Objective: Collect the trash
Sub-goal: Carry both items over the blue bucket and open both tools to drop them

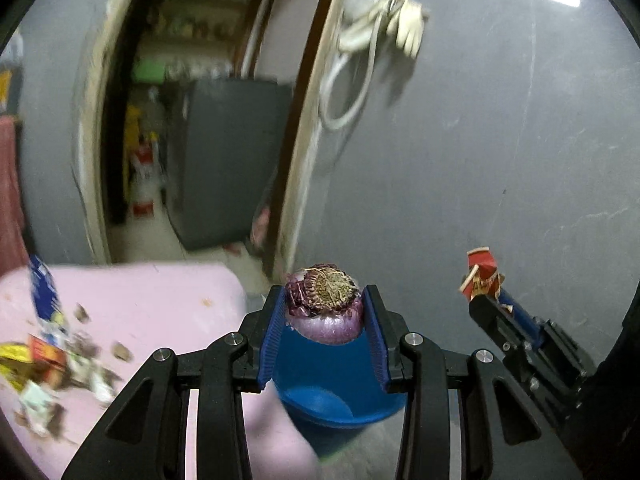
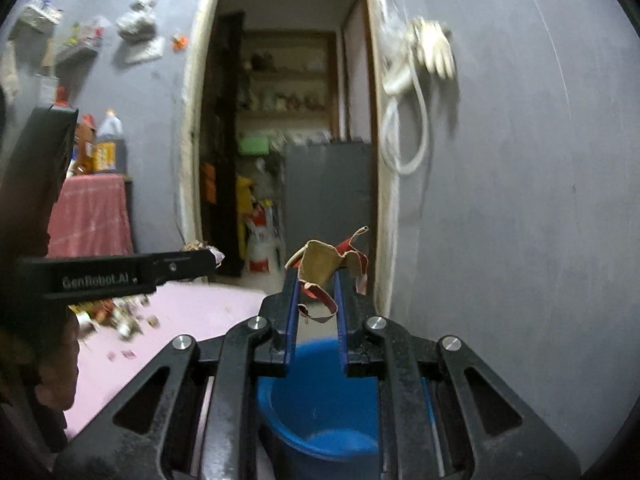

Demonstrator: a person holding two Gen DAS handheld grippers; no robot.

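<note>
Two grippers hang above the blue bucket [image 1: 340, 396], both tilted slightly downward toward the grey wall. The left gripper [image 1: 325, 308] pinches a purple onion [image 1: 326, 312] between its blue pads, root end facing outward, directly over the bucket's open mouth. The right gripper [image 2: 318, 292], just to the right of the bucket's centre, has its jaws drawn narrow and clamped on a crumpled red and tan wrapper [image 2: 328, 264], whose torn edges stick up past the fingertips. Left of the bucket, a pink surface [image 1: 140, 300] carries a heap of scattered trash [image 1: 56, 360], blurred in both views.
</note>
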